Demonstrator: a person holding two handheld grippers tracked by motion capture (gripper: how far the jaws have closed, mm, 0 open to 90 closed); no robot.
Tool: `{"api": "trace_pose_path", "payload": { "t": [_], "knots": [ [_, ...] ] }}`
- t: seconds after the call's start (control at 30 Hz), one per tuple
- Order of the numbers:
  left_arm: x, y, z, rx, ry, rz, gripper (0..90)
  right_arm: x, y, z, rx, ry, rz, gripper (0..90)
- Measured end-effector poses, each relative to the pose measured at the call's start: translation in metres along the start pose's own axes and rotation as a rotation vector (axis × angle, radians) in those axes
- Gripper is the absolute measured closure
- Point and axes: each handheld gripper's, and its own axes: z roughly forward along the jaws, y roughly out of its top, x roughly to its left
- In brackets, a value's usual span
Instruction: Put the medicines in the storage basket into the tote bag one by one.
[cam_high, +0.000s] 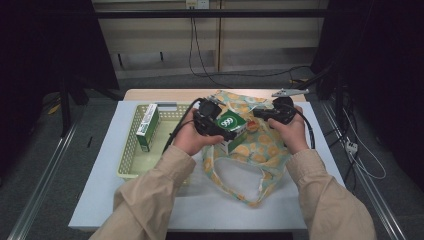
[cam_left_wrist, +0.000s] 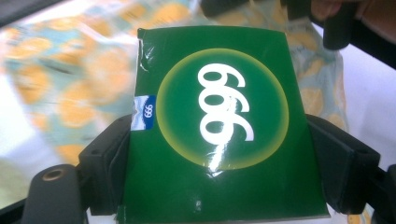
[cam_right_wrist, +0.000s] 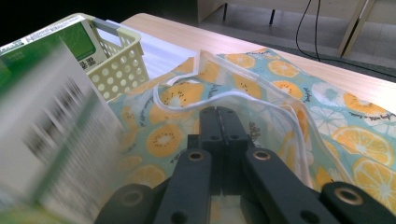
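Note:
My left gripper (cam_high: 220, 125) is shut on a green box (cam_high: 232, 123) with a white 999 logo and holds it above the mouth of a fruit-print cloth bag (cam_high: 260, 150). In the left gripper view the green box (cam_left_wrist: 219, 130) sits between the two black jaws, pressed on both sides. My right gripper (cam_high: 265, 113) is at the bag's far right edge. In the right gripper view its jaws (cam_right_wrist: 218, 122) are closed together on the bag's white-trimmed rim (cam_right_wrist: 261, 88). The green box (cam_right_wrist: 56, 140) shows blurred at the left of that view.
A pale yellow perforated basket (cam_high: 131, 150) stands left of the bag with a second green-and-white box (cam_high: 147, 126) upright in it. The basket (cam_right_wrist: 122, 60) is close behind the bag. A white mat (cam_high: 200, 200) covers the table, and cables hang behind it.

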Motion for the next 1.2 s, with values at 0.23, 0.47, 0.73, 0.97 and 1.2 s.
{"api": "trace_pose_path", "payload": {
  "t": [0.23,0.47,0.73,0.97,1.2],
  "knots": [
    [-0.007,-0.006,0.054,0.054,0.006,0.005,18.0,-0.001,0.001,-0.005,-0.012,0.003,0.009,90.0],
    [0.013,-0.01,0.085,0.019,0.077,-0.069,17.7,0.003,-0.001,-0.005,-0.012,0.022,0.006,90.0],
    [0.036,-0.002,0.095,-0.008,0.211,-0.064,17.4,0.0,-0.007,-0.002,-0.01,0.038,0.021,90.0],
    [0.05,0.004,0.103,-0.055,0.251,-0.084,15.6,0.002,-0.008,0.003,-0.005,0.042,0.023,90.0],
    [0.042,0.005,0.085,-0.039,0.191,-0.066,11.7,-0.001,-0.009,0.005,-0.005,0.039,0.029,90.0]
  ]
}}
